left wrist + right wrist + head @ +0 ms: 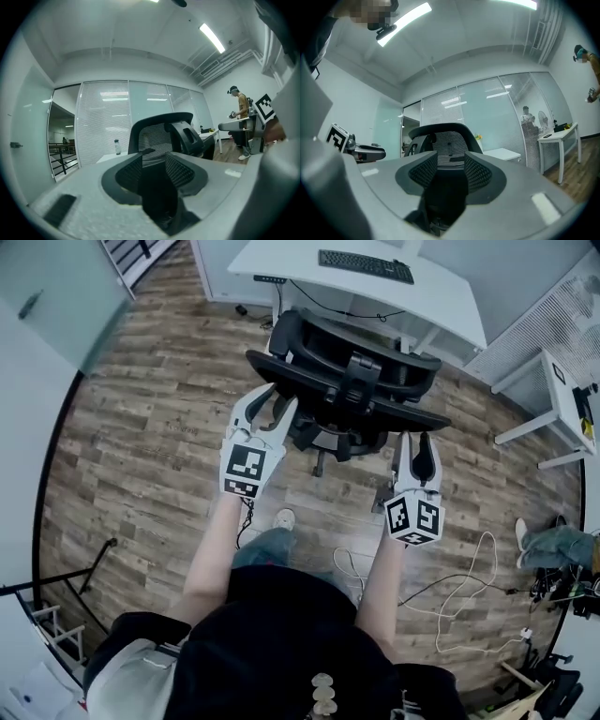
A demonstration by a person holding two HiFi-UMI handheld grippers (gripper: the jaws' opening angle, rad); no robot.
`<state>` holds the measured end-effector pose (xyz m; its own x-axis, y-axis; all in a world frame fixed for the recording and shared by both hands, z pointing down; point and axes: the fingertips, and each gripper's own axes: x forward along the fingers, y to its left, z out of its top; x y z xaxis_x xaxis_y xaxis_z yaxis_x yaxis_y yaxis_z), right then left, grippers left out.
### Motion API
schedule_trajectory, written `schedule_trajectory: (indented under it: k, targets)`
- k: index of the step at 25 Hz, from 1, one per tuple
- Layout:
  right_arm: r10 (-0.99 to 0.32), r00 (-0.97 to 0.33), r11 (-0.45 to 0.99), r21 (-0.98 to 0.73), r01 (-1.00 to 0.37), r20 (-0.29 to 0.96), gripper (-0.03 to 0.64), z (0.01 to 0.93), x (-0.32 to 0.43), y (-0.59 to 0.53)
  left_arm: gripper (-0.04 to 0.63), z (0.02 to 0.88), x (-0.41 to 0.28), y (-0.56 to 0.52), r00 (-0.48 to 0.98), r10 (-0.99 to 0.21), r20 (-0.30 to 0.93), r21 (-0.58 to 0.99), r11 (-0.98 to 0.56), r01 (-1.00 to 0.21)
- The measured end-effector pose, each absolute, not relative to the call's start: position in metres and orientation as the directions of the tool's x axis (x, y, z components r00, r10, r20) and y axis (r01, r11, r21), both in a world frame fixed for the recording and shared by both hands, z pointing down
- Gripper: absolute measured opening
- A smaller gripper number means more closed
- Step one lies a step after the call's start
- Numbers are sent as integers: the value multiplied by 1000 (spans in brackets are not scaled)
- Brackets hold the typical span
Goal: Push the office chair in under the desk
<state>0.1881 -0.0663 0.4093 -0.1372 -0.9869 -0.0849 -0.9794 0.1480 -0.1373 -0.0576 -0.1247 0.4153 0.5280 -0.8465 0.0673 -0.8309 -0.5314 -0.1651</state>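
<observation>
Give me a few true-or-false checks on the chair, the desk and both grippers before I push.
1. Both the left gripper and the right gripper have their jaws apart. True.
2. The chair has its back toward the person, with the desk beyond it. True.
3. A laptop lies on the desk. False: a black keyboard lies there.
4. The right gripper is shut on the chair's headrest. False: its jaws are open and hold nothing.
5. The chair is tucked fully under the desk. False: its seat and back stand out on the wood-plank floor in front of the desk.
</observation>
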Motion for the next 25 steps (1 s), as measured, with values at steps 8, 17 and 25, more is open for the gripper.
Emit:
schedule_trajectory:
  k: [8, 17, 25]
  targets:
    - [-990, -109, 121, -139, -983, -91, 167, 404, 188, -106, 153, 407, -56, -172, 548, -834, 53, -162, -549, -820]
    - [-989, -125, 135, -128, -983, -82, 167, 398, 200, -129, 153, 402, -47, -195, 543, -838, 57, -170, -544, -822]
    - [-963, -267, 268, 18, -963, 16, 167, 398, 200, -136, 173, 416, -40, -196, 597, -786, 162, -246, -618, -747]
